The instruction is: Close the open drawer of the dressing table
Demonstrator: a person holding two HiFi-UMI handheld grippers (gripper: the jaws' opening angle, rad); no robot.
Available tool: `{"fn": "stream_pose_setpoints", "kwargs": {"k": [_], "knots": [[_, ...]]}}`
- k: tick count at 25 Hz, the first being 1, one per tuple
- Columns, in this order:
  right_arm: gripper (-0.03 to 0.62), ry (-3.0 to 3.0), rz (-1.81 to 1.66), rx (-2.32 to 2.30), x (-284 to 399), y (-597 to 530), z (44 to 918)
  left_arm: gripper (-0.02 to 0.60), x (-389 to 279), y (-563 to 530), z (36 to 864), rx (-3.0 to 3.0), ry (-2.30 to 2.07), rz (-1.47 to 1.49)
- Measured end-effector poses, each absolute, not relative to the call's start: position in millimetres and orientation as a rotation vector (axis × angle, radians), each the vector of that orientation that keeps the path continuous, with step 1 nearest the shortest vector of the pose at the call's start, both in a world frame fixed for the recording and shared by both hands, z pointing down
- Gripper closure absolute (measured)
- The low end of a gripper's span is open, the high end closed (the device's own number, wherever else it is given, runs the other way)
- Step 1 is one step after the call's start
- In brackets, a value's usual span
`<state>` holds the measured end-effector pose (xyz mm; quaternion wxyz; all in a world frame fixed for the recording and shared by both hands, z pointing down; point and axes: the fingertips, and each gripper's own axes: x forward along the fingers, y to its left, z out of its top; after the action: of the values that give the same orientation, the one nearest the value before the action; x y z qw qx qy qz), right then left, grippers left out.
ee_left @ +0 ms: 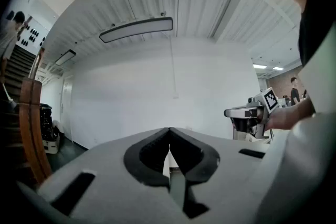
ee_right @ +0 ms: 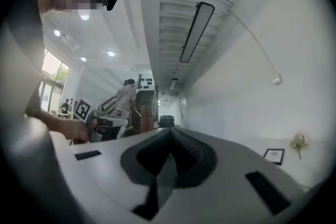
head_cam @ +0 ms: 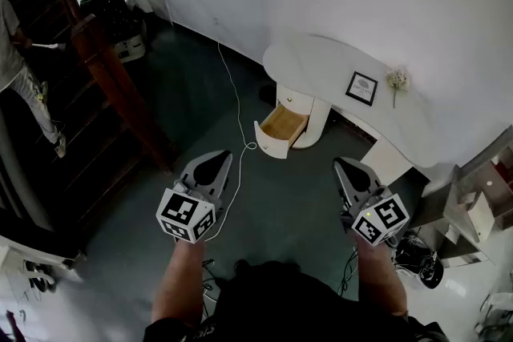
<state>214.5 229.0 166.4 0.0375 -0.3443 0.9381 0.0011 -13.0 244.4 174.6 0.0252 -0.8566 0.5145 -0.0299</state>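
Observation:
The white dressing table (head_cam: 325, 64) stands against the far wall in the head view. Its wooden-lined drawer (head_cam: 282, 126) is pulled out toward me, open and empty. My left gripper (head_cam: 223, 158) is held low at the left, well short of the drawer, jaws shut with nothing between them. My right gripper (head_cam: 340, 165) hangs at the right, also shut and empty. In the left gripper view the left gripper (ee_left: 169, 130) points at the white wall, jaws together. In the right gripper view the right gripper (ee_right: 170, 130) also has its jaws together.
A white cable (head_cam: 235, 104) runs across the dark green floor toward the drawer. A framed picture (head_cam: 361, 88) and a small flower (head_cam: 397, 81) sit on the tabletop. A wooden stair rail (head_cam: 108, 64) rises at the left, with a person (head_cam: 20, 68) on the stairs. Clutter (head_cam: 417, 256) lies at the right.

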Motion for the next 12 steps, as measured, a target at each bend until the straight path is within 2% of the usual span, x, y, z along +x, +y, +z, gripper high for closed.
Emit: {"fn": "stream_pose_setpoints", "kwargs": {"k": [6,12], "knots": [[0.591,2.885,-0.062,-1.019,236,239,186,0.572,16,257,187,-2.688,1.622,-0.048],[0.591,2.929,-0.100,-0.960,252,251,204,0.574,17,271,216,-2.585,1.803,-0.197]]}}
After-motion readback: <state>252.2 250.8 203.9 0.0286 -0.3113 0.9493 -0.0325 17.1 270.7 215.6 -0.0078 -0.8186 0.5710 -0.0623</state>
